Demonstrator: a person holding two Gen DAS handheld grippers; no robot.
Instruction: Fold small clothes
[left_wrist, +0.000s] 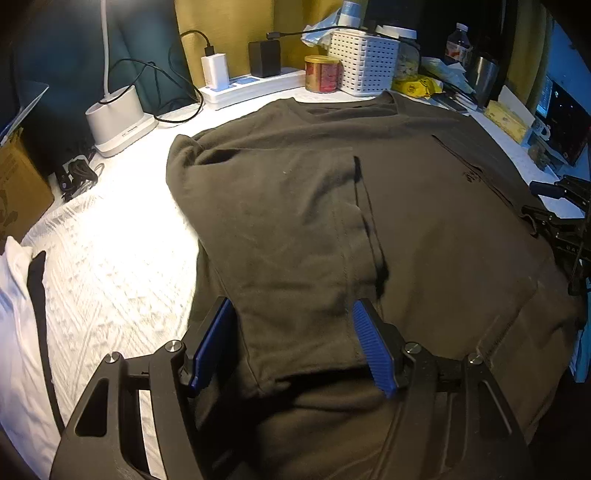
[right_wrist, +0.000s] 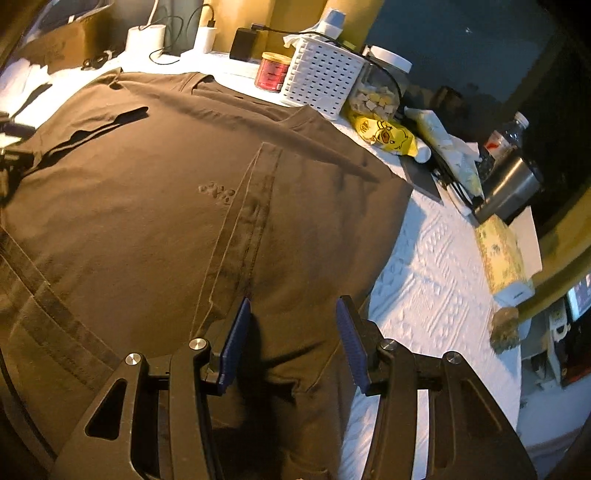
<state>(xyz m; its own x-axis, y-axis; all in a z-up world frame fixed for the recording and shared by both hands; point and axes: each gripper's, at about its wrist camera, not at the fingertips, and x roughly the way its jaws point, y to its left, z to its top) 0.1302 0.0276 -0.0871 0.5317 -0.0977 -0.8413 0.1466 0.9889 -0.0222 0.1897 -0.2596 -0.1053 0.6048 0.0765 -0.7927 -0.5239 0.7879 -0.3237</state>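
Note:
A dark olive T-shirt (left_wrist: 369, 206) lies flat on the white textured tablecloth (left_wrist: 110, 266), collar towards the far side. Its left side is folded in over the body, and in the right wrist view the shirt (right_wrist: 140, 206) shows its right side folded in too, a hem strip running down the middle. My left gripper (left_wrist: 291, 310) hovers open over the shirt's near left part, its blue pads (left_wrist: 373, 350) wide apart and nothing pinched. My right gripper (right_wrist: 293, 306) stands open over the near right part, close to the shirt's right edge. Each gripper shows at the edge of the other's view.
Along the far edge stand a white lamp base (left_wrist: 118, 114), a power strip with chargers (left_wrist: 251, 85), a red tin (left_wrist: 322, 73), a white perforated basket (left_wrist: 364, 62), a snack jar (right_wrist: 380, 85), a yellow packet (right_wrist: 384, 134), a steel tumbler (right_wrist: 513, 188) and a tissue box (right_wrist: 502, 254). White cloth (left_wrist: 18, 295) lies at the left.

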